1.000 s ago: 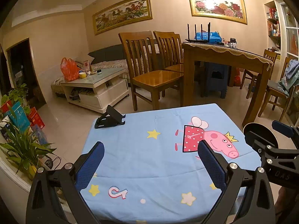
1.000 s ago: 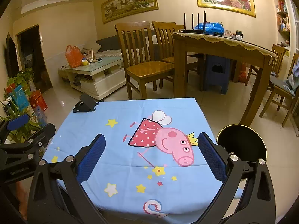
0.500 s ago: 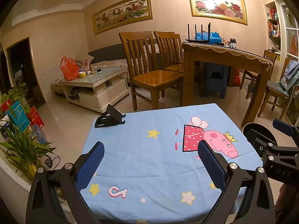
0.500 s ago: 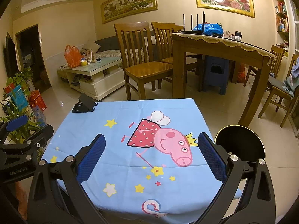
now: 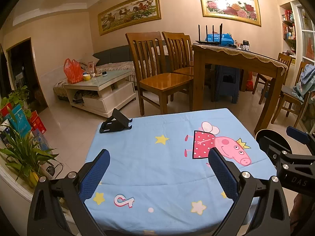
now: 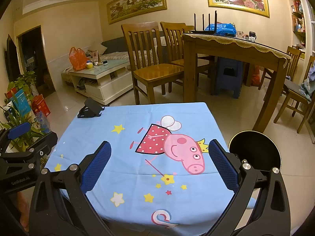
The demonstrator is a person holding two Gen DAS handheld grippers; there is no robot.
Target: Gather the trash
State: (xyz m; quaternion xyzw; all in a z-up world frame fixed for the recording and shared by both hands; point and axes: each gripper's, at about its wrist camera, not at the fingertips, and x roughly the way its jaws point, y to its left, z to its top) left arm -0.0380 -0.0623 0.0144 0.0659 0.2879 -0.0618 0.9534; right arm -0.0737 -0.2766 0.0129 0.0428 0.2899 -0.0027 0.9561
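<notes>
Both grippers were held low over the near edge of the worktop (image 5: 167, 161), which was covered in a blue cartoon cloth. Left gripper (image 5: 158, 174): jaws spread wide, nothing between them. Right gripper (image 6: 159, 166): jaws likewise wide apart and empty. Side by side and facing the same way, they looked like a start or rest pose, ready to reach.

No trash showed on the cloth in either view, so I couldn't tell where the task's item was; either already collected or not laid out yet. The round black bin (image 6: 255, 150) stood on the floor just off the worktop's edge at 3 o'clock, close to the right gripper, probably put there for short drops.

The only thing on the cloth was a black phone stand (image 5: 115, 122) at the far corner around 10 o'clock, well apart from both grippers. Not trash, by the look of it.
</notes>
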